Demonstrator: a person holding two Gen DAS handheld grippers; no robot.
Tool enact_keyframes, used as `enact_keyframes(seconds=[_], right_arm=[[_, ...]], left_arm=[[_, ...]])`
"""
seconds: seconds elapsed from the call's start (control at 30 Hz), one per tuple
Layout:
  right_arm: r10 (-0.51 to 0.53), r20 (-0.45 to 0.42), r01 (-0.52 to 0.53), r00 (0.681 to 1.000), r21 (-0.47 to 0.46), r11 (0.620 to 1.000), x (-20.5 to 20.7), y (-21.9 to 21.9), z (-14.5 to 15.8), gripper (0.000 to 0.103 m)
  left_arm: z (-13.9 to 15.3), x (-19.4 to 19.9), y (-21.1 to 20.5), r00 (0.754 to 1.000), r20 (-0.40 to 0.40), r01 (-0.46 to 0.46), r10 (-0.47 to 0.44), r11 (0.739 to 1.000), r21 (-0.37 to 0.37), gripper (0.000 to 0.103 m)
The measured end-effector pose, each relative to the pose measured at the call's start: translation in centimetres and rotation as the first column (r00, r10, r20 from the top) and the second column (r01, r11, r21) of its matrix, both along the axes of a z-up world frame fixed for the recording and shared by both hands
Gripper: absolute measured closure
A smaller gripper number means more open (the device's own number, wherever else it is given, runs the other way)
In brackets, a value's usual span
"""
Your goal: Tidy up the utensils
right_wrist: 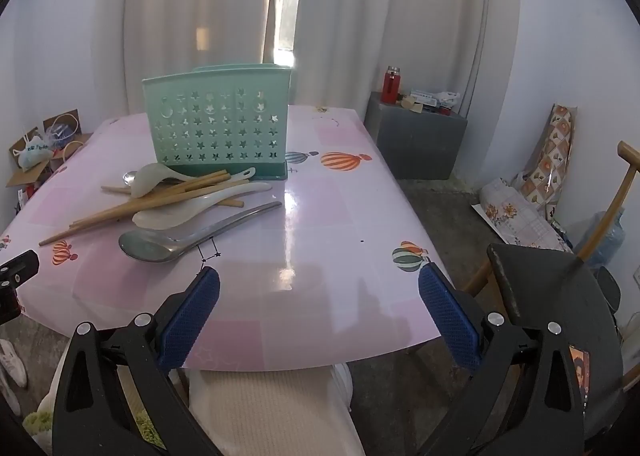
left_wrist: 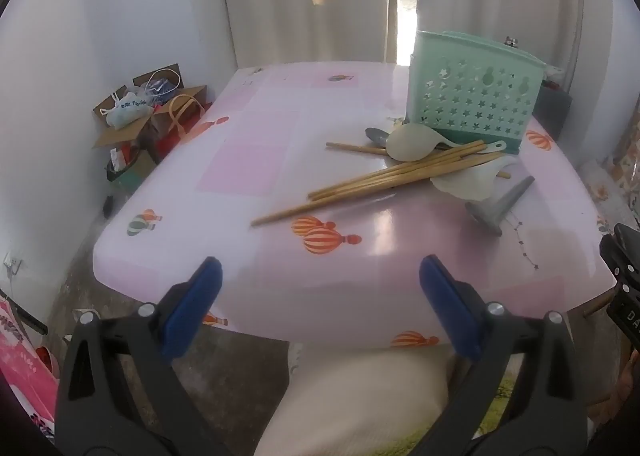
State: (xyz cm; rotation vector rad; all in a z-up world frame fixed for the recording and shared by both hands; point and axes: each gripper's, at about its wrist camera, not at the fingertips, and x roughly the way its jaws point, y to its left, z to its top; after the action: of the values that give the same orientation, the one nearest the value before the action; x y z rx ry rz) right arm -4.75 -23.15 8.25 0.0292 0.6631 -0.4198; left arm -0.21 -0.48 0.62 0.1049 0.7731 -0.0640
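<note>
Grippers [left_wrist: 320,304] [right_wrist: 319,312] level, fingers [right_wrist: 188,320] spread, empty

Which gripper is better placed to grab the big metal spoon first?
Right. The large grey metal spoon lies nearest the open right gripper; from the open left gripper it sits far off to the side.

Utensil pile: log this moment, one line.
left gripper open | right gripper open | utensils loose beside green holder

Utensils [right_wrist: 168,203] piled before upright green holder [right_wrist: 218,123].
</note>
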Motion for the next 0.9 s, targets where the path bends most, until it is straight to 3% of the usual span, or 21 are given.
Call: enact_keyframes(seconds=[0.9], right_arm=[[0.000,0.007,0.000,1.000,-0.002,1.000,-0.17,0.04,-0.05,0.006]], left_arm=[[-0.85,-0.09,0.69,1.000,-0.004,-0.006,0.006,1.000,-0.004,0.007]])
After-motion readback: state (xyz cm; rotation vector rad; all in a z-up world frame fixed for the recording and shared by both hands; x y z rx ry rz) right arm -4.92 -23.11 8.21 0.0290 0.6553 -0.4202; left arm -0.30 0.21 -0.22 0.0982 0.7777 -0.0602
